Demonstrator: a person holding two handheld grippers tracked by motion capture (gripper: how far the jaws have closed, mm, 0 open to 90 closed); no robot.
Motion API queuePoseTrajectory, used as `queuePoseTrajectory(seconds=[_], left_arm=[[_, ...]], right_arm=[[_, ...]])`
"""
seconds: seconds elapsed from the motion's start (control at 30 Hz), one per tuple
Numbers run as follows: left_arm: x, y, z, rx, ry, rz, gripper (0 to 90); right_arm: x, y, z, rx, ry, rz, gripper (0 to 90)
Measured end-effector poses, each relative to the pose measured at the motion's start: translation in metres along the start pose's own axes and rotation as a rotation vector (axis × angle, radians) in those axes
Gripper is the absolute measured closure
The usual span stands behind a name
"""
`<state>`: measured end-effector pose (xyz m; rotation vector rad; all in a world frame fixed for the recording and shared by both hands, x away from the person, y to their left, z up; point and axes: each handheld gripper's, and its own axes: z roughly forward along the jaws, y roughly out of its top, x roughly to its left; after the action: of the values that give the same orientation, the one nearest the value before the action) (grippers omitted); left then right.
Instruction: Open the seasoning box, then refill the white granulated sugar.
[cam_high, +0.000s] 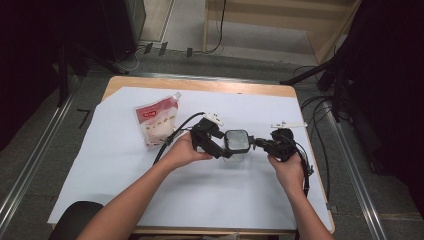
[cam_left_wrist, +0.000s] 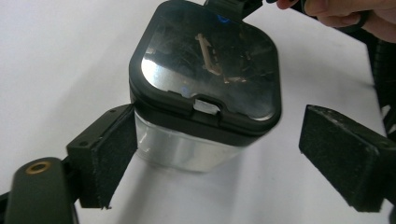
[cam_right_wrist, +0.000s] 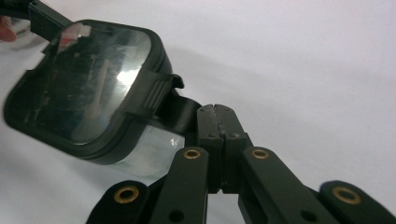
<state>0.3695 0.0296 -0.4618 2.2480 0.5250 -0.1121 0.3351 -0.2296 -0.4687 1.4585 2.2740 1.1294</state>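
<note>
Container (cam_left_wrist: 205, 93) with black lid is sitting on the surface (cam_high: 150, 175). We are seeing the left gripper (cam_left_wrist: 224, 154) spread wide around it, one pad touching. We are seeing the right gripper (cam_right_wrist: 215, 116) fully closed beside the lid latch (cam_right_wrist: 156, 91).

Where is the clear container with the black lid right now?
In the high view, the container stands on the white sheet near the table's middle, between the left gripper and the right gripper, right of the pouch.
</note>
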Motion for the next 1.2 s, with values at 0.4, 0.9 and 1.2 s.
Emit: queuePoseTrajectory(seconds=[0.4, 0.9, 1.2], left_arm=[[0.002, 0.000, 0.013, 0.007, 0.038, 0.009, 13.7], [-0.006, 0.007, 0.004, 0.005, 0.063, 0.045, 15.3], [-0.009, 0.012, 0.001, 0.004, 0.071, 0.067, 15.2]], right_arm=[[-0.002, -0.001, 0.006, 0.021, -0.008, 0.026, 90.0], [0.000, -0.002, 0.007, 0.026, -0.008, 0.026, 90.0], [0.000, -0.002, 0.008, 0.025, -0.002, 0.023, 90.0]])
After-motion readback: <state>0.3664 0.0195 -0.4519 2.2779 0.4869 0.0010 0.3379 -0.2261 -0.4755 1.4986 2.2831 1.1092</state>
